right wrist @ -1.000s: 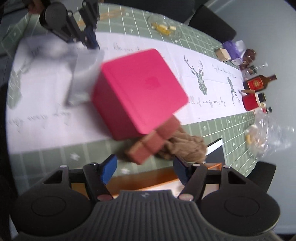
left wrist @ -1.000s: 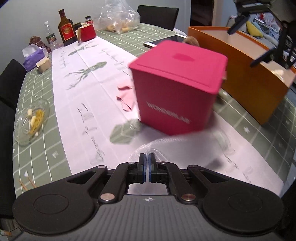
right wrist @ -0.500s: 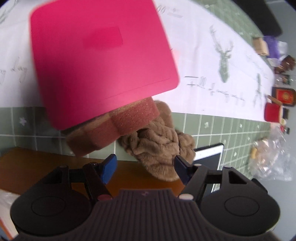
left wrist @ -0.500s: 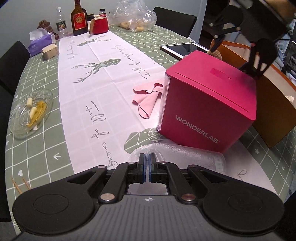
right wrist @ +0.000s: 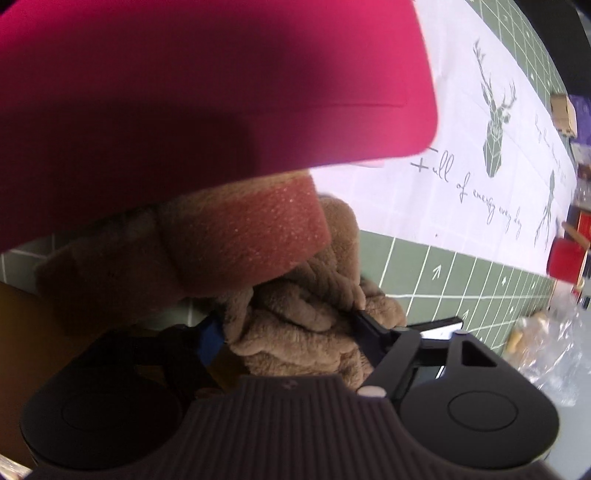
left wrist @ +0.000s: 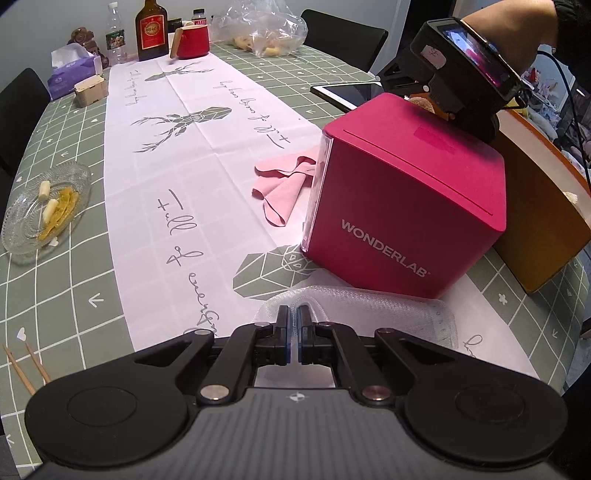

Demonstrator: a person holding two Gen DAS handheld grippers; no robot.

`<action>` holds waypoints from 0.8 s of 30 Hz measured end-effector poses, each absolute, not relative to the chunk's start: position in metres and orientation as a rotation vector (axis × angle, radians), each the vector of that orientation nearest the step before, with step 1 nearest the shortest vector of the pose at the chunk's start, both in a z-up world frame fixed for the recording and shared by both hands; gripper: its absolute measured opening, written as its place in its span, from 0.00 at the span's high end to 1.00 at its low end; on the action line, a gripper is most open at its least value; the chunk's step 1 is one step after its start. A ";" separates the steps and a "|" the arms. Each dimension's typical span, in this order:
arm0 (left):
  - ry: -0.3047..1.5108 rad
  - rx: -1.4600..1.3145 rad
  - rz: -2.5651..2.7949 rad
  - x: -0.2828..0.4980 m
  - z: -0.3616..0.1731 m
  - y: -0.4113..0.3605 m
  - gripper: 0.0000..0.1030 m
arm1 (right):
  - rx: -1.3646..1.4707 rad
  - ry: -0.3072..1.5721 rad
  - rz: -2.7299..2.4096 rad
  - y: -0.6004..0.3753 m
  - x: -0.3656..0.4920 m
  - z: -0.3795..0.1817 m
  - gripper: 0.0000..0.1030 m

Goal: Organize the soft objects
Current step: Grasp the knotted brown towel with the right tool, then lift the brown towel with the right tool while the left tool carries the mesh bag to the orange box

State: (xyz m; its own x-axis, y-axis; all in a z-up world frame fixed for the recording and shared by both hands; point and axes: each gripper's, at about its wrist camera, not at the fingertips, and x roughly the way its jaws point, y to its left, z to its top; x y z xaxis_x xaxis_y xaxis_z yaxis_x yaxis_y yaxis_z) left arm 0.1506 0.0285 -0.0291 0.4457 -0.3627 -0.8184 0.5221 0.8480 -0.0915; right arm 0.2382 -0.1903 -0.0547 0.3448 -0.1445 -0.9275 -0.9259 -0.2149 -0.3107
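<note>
My left gripper (left wrist: 294,317) is shut on a clear bubble-wrap bag (left wrist: 369,306) lying on the white runner in front of the magenta WONDERLAB box (left wrist: 402,195). A pink cloth (left wrist: 284,184) lies crumpled left of the box. My right gripper (right wrist: 288,325) is open, its fingers on either side of a brown plush cloth (right wrist: 306,321) behind the box (right wrist: 207,81). A reddish sponge block (right wrist: 243,232) lies on the plush, partly under the box's edge. The right gripper also shows in the left wrist view (left wrist: 461,70), behind the box.
An orange-brown bin (left wrist: 539,206) stands right of the box. A tablet (left wrist: 347,92) lies behind it. A glass dish (left wrist: 44,214) with food sits at the left. Bottles (left wrist: 149,29), a red mug (left wrist: 192,42), a tissue box (left wrist: 70,70) and a plastic bag (left wrist: 258,29) stand at the far end.
My right gripper has dropped down behind the box until its open fingers straddle the brown plush. My left gripper stays shut on the bubble-wrap bag and has pulled back slightly.
</note>
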 end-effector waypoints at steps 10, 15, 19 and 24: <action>0.918 0.147 -0.531 0.159 -0.020 0.034 0.97 | -1.564 0.975 0.952 -0.174 0.257 -0.004 0.78; 0.910 0.132 -0.519 0.160 -0.017 0.042 0.97 | -1.534 0.887 0.928 -0.154 0.257 0.020 0.78; 0.920 0.133 -0.518 0.159 -0.015 0.046 0.97 | -1.557 0.836 0.923 -0.129 0.257 0.032 0.78; 0.955 0.135 -0.520 0.153 -0.011 0.054 0.97 | -1.560 0.777 0.984 -0.088 0.255 0.043 0.78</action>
